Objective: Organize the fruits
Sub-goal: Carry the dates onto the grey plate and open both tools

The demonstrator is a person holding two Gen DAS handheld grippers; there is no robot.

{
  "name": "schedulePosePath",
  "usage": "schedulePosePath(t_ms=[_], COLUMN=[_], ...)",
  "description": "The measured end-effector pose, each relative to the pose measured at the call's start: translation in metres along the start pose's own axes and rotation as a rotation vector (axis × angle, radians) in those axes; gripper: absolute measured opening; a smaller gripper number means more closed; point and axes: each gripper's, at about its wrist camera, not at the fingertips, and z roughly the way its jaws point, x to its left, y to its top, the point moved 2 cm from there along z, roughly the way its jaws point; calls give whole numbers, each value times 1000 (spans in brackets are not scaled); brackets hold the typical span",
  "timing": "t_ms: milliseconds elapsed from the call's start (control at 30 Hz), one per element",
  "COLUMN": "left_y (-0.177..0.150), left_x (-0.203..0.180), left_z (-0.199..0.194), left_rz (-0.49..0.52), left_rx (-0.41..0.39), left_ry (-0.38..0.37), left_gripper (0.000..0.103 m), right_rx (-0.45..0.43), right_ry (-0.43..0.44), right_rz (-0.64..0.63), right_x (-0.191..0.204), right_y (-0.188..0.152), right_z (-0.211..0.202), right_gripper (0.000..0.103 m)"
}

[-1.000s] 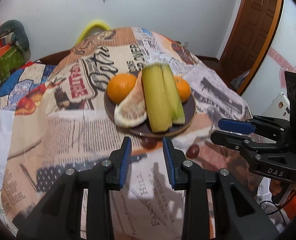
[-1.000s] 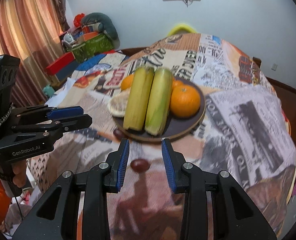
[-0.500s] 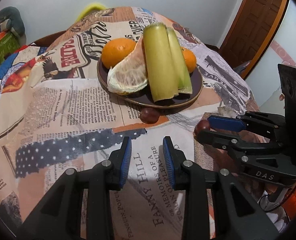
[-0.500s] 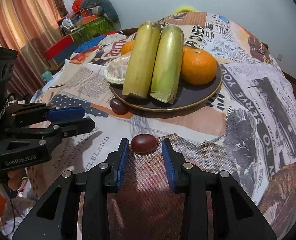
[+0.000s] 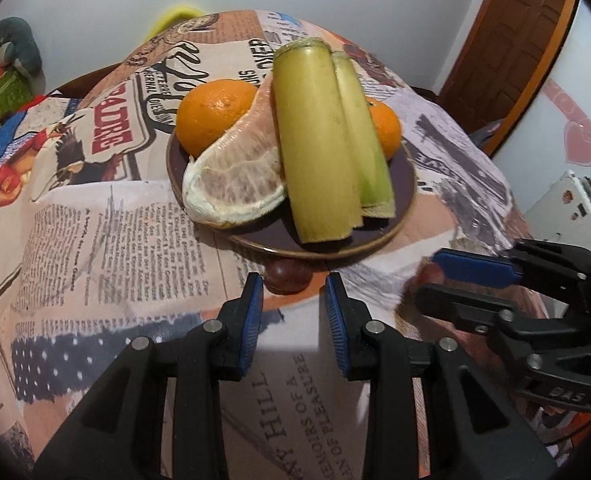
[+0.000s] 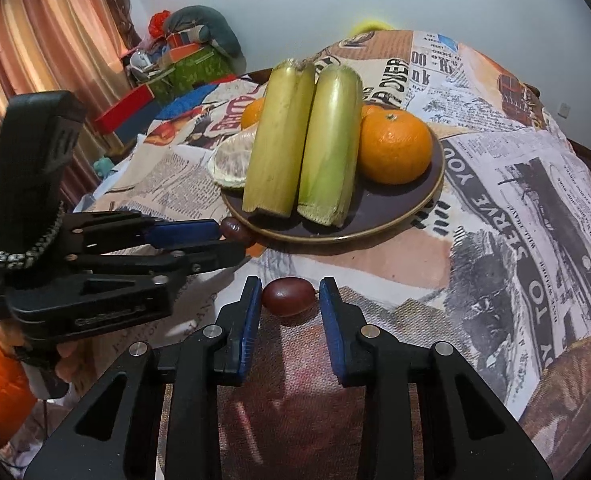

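A dark brown plate (image 5: 399,184) (image 6: 391,216) on the newspaper-print cloth holds two sugarcane pieces (image 5: 315,148) (image 6: 303,148), two oranges (image 5: 211,114) (image 6: 395,150) and a peeled pomelo wedge (image 5: 235,180). Two small dark red fruits lie on the cloth in front of the plate. My left gripper (image 5: 291,292) is open with one red fruit (image 5: 287,276) (image 6: 233,228) between its fingertips. My right gripper (image 6: 290,296) is open with the other red fruit (image 6: 289,296) between its fingertips; in the left wrist view this fruit (image 5: 429,274) is mostly hidden.
The round table drops off on all sides under the cloth (image 6: 535,200). Boxes and clutter (image 6: 183,64) stand at the back left by a curtain (image 6: 35,48). A wooden door (image 5: 511,40) is at the right.
Both grippers have moved forward and down toward the plate. Each now has a red fruit between its open fingertips.
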Motion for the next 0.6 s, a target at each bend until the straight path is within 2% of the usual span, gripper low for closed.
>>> schedulePosePath(t_ms=[133,200,367,533,600], left_y=[0,-1,-3,-2,-1], left_x=[0,0,3,2,1], left_z=[0,0,-8,-13,-9], left_rz=[-3,4,-1,8,8], left_rx=[-13,-15,-18,-21,-10], left_ry=[10,19,5,-6,7], left_gripper=[28,23,17,17,21], right_rx=[-9,-13,-30,-55,-58], right_ry=[-10,-12,-19,-16,-15], right_rz=[-5,-3,9,16,16], right_x=[-3,-4,-9,-11,-11], right_y=[2,3,8,14,16], right_z=[-4,-6,-11,-17,-18], right_gripper=[27,27,27,27,27])
